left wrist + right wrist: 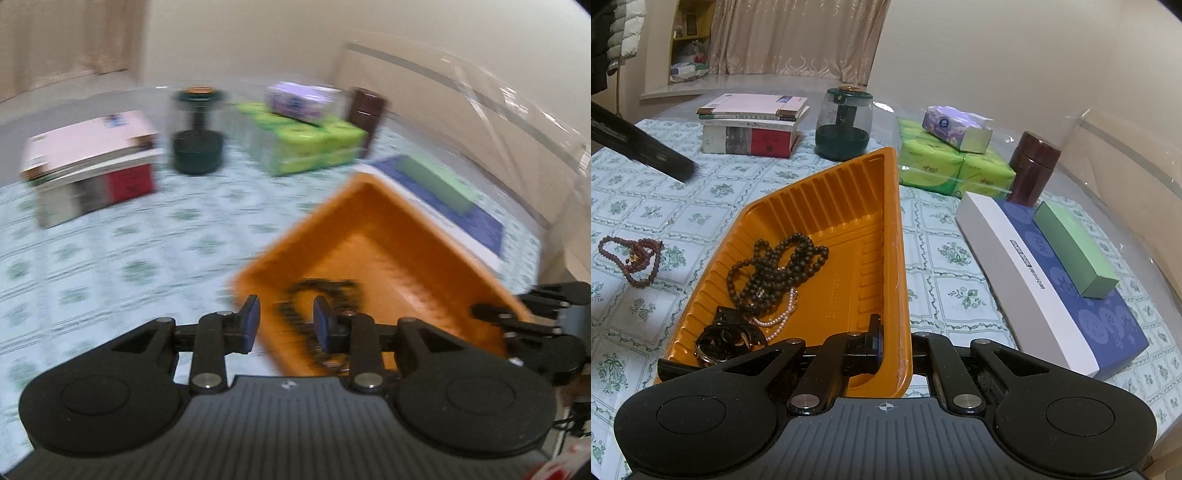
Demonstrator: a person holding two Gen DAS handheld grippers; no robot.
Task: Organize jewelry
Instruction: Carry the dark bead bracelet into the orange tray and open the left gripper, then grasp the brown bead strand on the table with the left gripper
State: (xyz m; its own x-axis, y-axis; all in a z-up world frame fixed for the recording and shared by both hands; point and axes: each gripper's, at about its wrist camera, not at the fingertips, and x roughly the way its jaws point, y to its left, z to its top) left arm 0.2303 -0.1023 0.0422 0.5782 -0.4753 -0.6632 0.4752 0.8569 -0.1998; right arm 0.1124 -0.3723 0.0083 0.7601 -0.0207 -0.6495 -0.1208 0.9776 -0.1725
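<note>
Right gripper (891, 347) pinched tight on the near rim of the orange plastic tray (849, 206), ribbed along its walls. Inside: dark round wooden beads (775, 266), a thin pink pearl string (781, 317), something black and shiny. Left gripper (283, 325) spread a little, nothing between its blue pads (252, 321), hung over the tray's corner. Only in the right view: reddish-brown beads (631, 258) loose on the flowered tablecloth (942, 258), left of the tray. Left view blurry.

Black grippers (284, 321), blue-padded jaws
</note>
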